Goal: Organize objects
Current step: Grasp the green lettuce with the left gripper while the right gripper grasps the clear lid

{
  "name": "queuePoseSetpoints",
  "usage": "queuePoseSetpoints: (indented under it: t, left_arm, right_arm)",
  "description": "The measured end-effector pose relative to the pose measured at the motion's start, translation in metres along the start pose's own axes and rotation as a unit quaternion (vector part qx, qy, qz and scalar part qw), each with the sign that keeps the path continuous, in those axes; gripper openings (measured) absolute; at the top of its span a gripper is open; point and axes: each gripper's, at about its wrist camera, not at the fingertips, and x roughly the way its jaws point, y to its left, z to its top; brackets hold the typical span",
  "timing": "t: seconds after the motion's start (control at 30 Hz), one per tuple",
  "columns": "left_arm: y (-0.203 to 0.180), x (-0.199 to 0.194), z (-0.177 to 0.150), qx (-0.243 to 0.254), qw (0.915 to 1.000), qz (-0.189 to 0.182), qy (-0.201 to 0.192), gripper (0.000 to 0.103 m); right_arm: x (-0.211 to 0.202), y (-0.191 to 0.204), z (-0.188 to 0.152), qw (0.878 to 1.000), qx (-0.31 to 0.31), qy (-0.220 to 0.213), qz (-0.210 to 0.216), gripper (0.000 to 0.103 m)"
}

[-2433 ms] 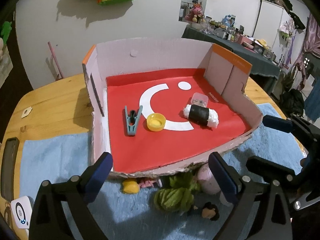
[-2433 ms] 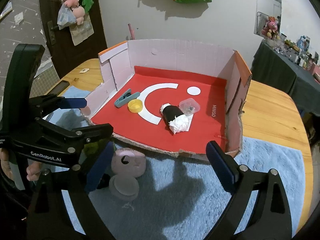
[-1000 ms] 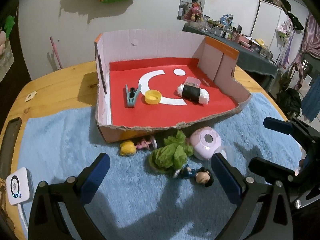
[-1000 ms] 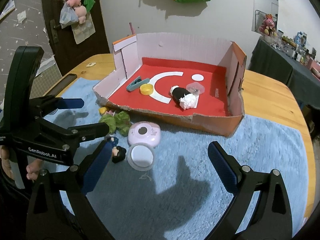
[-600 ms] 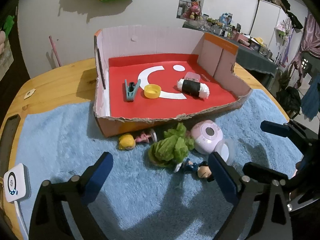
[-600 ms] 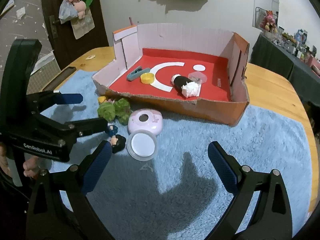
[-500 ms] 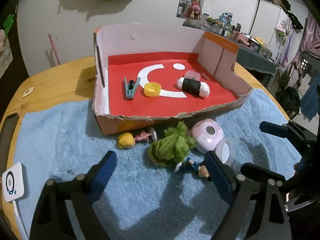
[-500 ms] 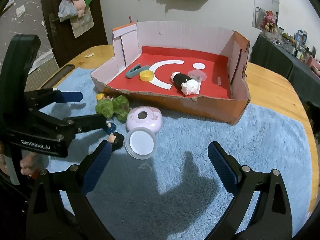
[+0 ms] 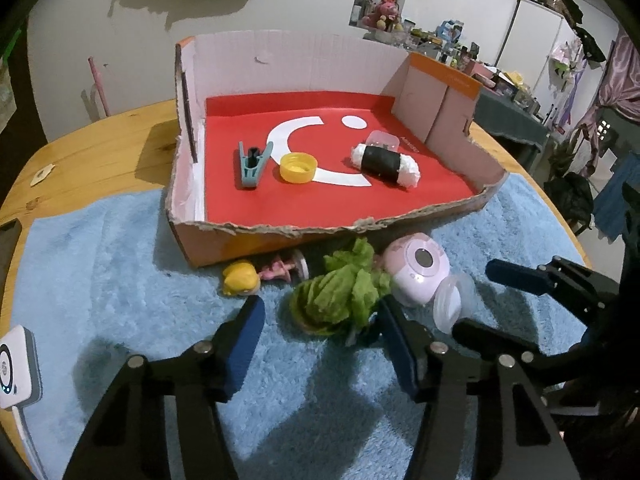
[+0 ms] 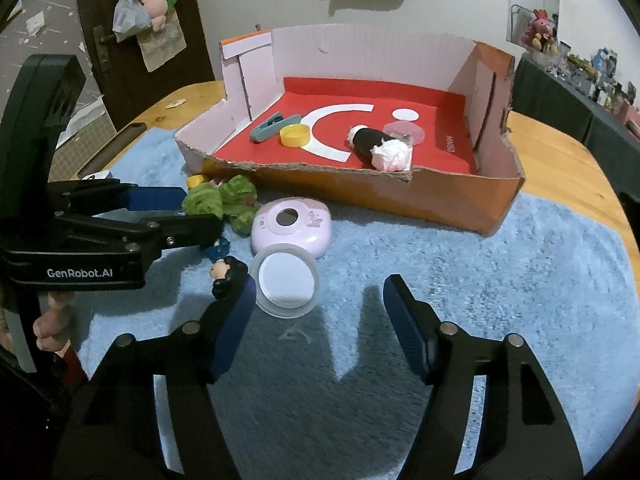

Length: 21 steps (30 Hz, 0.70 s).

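A cardboard box [image 9: 280,236] with a red floor holds a teal clip [image 9: 250,164], a yellow cap [image 9: 298,167], a sushi roll toy [image 9: 386,160] and a clear cup [image 9: 383,140]. In front of it on the blue rug lie a lettuce toy [image 9: 340,298], a yellow-headed doll [image 9: 240,278], a pink round case [image 9: 420,274] with clear lid [image 10: 286,278], and a dark-haired figurine [image 10: 222,264]. My left gripper [image 9: 320,340] is open, low over the lettuce. My right gripper [image 10: 318,320] is open, just before the lid.
The blue rug [image 10: 480,300] covers a round wooden table [image 9: 100,148]. A white device [image 9: 16,368] lies at the left rug edge. The box [image 10: 440,200] stands behind the loose toys. A cluttered dark table [image 9: 512,120] stands beyond.
Both grippers have pulled back from the box and dropped toward the rug. The left gripper's fingers have narrowed and now flank the lettuce. No object has moved.
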Motion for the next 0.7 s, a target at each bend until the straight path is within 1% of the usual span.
queuePoseSetpoints:
  t: [0.13, 0.3, 0.5, 0.7]
  left_arm:
    - [-0.001, 0.002, 0.002, 0.002, 1.0, -0.003, 0.001, 0.058]
    - [0.0, 0.006, 0.005, 0.001, 1.0, -0.002, 0.004, 0.058]
    - [0.003, 0.014, 0.008, -0.006, 0.9998, -0.011, 0.012, 0.058]
    - [0.004, 0.016, 0.009, -0.008, 0.9997, -0.018, 0.013, 0.052]
  right_arm:
    - [0.003, 0.002, 0.001, 1.0, 0.003, -0.001, 0.011, 0.065]
    - [0.007, 0.001, 0.002, 1.0, 0.007, 0.003, 0.012, 0.065]
    - [0.013, 0.001, 0.003, 1.0, 0.01, 0.007, 0.016, 0.065]
    - [0.016, 0.002, 0.004, 1.0, 0.008, 0.01, 0.023, 0.059]
